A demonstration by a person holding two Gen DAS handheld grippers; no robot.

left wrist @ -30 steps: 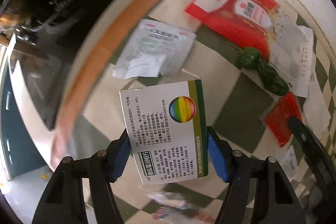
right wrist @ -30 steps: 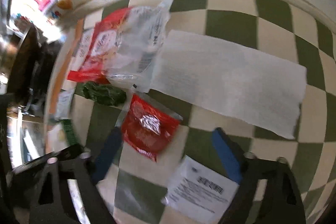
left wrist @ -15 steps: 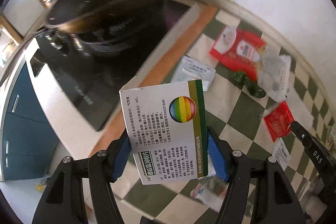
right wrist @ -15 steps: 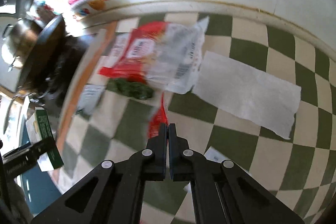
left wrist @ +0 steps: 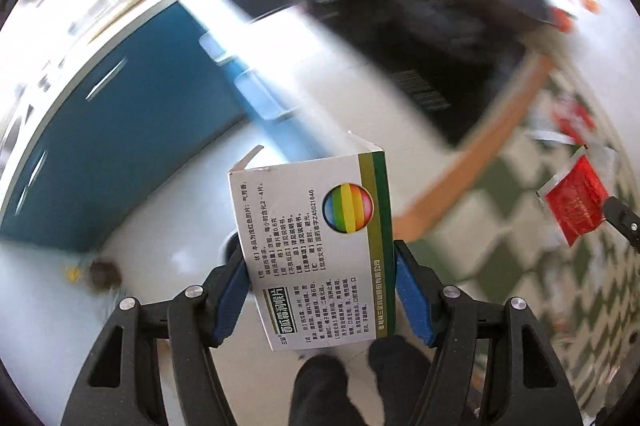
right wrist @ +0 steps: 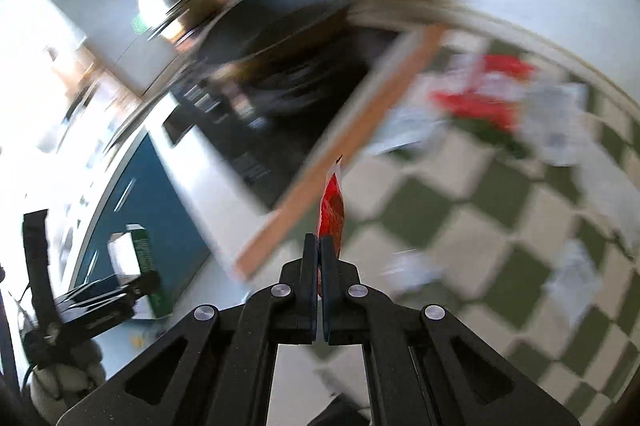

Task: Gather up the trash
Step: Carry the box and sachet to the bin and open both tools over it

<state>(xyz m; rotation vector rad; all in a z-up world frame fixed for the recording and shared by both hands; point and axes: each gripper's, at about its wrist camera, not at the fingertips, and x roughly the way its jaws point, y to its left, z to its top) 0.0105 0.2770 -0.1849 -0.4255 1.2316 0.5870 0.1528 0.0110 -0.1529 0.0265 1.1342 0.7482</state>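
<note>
Left wrist view
Left gripper (left wrist: 322,300): its blue fingers (left wrist: 230,300) are clamping a box (left wrist: 314,250) from both sides.
Box: it is white with a green stripe and a rainbow ball printed on it; it is standing upright between the fingers, with the top flaps open.
Below the box: a pale floor (left wrist: 168,222) and a blue cabinet (left wrist: 120,146) are showing, both blurred.
Counter (left wrist: 500,246): it is lying to the right, with a green and cream check pattern and an orange edge strip (left wrist: 476,154).
Stove (left wrist: 404,46): it is showing dark at the top, blurred.
Sachet (left wrist: 576,200): it is red and is hanging in the air at the right edge, above the counter.
Right gripper (left wrist: 622,220): only a black tip is showing, touching the sachet.

Right wrist view
Right gripper (right wrist: 319,258): its fingers are pressing together on the sachet (right wrist: 332,204).
Sachet: it is sticking out forward, edge-on, above the counter edge.
Counter (right wrist: 460,226): more trash is lying on it, blurred; red wrappers (right wrist: 484,94) and white papers (right wrist: 568,278) are apart from each other.
Left gripper (right wrist: 120,290): it is showing low at the left, holding the box (right wrist: 138,258) in front of the blue cabinet (right wrist: 136,198).
Stove (right wrist: 272,98): it is carrying a dark pan (right wrist: 280,14), blurred.
</note>
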